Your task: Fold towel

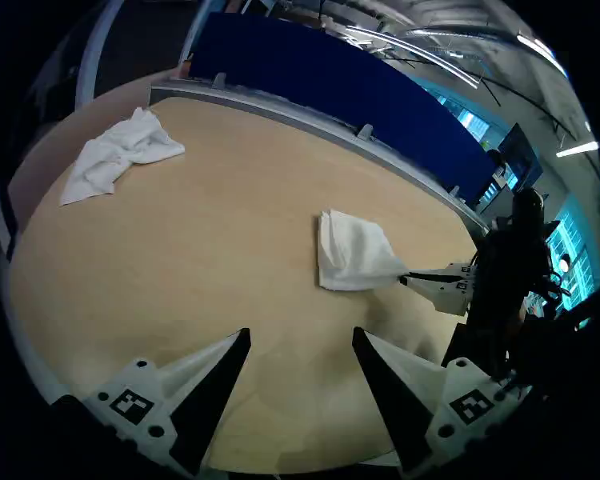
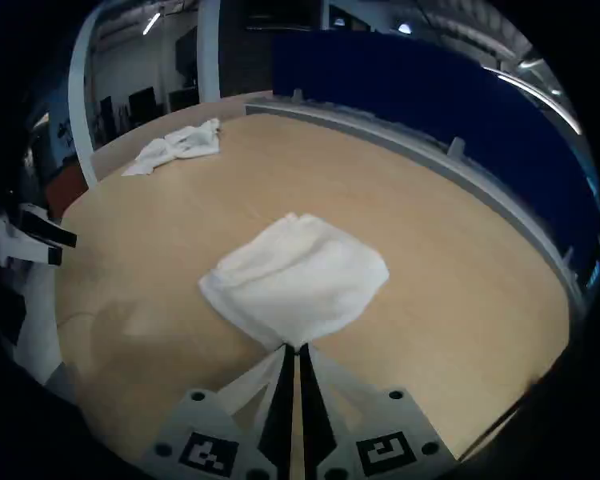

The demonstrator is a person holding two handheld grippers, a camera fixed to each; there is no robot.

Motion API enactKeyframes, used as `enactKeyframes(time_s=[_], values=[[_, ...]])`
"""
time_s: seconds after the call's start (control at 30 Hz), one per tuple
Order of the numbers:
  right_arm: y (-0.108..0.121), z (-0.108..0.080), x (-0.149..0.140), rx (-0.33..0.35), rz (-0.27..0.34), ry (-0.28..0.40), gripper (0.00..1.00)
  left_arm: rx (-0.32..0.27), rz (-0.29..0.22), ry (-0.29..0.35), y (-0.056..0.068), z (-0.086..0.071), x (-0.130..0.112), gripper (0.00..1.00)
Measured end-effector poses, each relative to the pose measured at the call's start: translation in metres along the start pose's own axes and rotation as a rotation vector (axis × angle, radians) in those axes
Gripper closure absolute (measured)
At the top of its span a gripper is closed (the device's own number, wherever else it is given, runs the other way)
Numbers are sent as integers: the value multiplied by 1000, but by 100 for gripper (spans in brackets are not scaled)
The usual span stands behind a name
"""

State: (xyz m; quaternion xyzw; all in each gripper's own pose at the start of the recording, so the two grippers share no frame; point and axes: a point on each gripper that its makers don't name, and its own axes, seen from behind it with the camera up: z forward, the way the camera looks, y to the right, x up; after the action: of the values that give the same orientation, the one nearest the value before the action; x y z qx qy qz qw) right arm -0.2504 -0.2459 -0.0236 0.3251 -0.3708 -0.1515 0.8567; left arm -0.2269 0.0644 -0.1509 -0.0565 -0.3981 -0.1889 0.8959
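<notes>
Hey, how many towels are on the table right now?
2. The folded towel lies at the table centre, corner pinched by the right gripper; the crumpled towel sits near the far edge.

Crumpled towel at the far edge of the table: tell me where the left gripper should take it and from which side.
Take the crumpled towel by its flat tail that trails toward the left gripper, coming in low over the table from the near side. That end likely lies thin enough for the open jaws; the far end is bunched high.

place: office | cues: blue desk divider (image 1: 340, 80), wooden desk (image 1: 220, 240), monitor (image 1: 516, 148), ceiling strip lights (image 1: 576, 150)
</notes>
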Motion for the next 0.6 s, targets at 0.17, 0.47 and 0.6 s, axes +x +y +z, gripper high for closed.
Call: enactKeyframes(time_s=[0.17,0.47,0.6], values=[[8,-12,36,-19,-11,68,96,-7,3,12,3,0,8,5],[28,-45,100,-52,-19,189,96,-23,15,34,10,1,23,5],[38,-59,122,-58,-9,233,96,-30,21,45,14,0,29,5]])
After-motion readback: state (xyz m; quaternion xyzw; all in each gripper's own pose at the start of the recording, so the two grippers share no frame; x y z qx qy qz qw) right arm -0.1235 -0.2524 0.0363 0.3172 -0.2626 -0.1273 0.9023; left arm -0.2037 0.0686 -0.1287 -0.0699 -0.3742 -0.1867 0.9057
